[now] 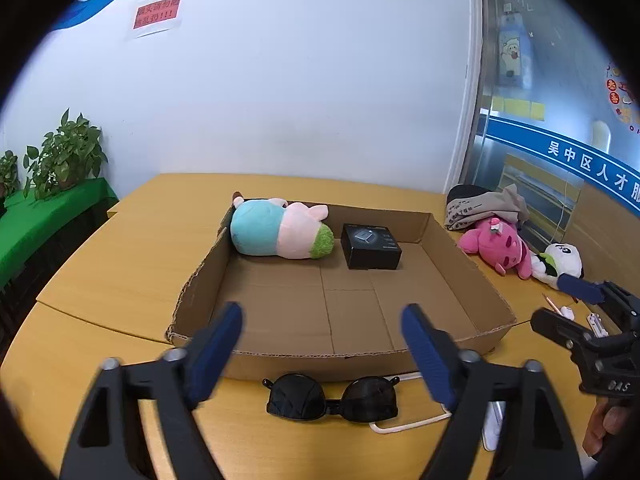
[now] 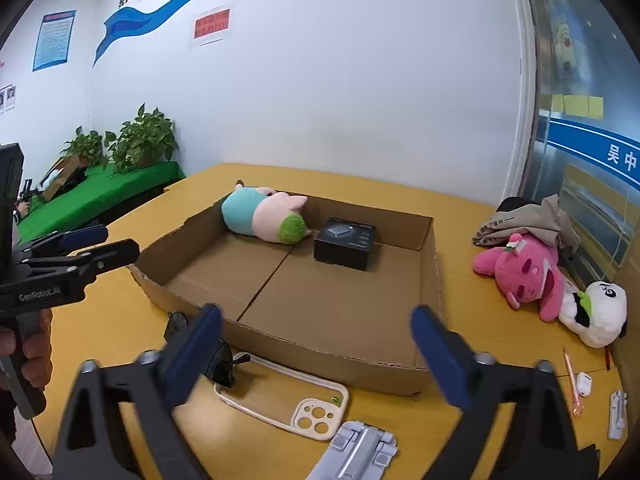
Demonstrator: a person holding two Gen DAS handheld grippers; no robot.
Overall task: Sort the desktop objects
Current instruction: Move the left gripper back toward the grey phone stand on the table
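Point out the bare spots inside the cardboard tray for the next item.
The cardboard tray floor is bare across its whole near half, from the front wall up to the black box. The far end is crowded: the pastel plush fills one corner, the box beside it. Both tongs are open.

Three plush toys (image 2: 264, 216) (image 2: 520, 270) (image 2: 596, 312), one black box (image 2: 345, 243), one sunglasses (image 1: 332, 398), one phone case (image 2: 288, 396)

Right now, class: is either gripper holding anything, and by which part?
Nothing is held. The left gripper and right gripper are both open and empty.
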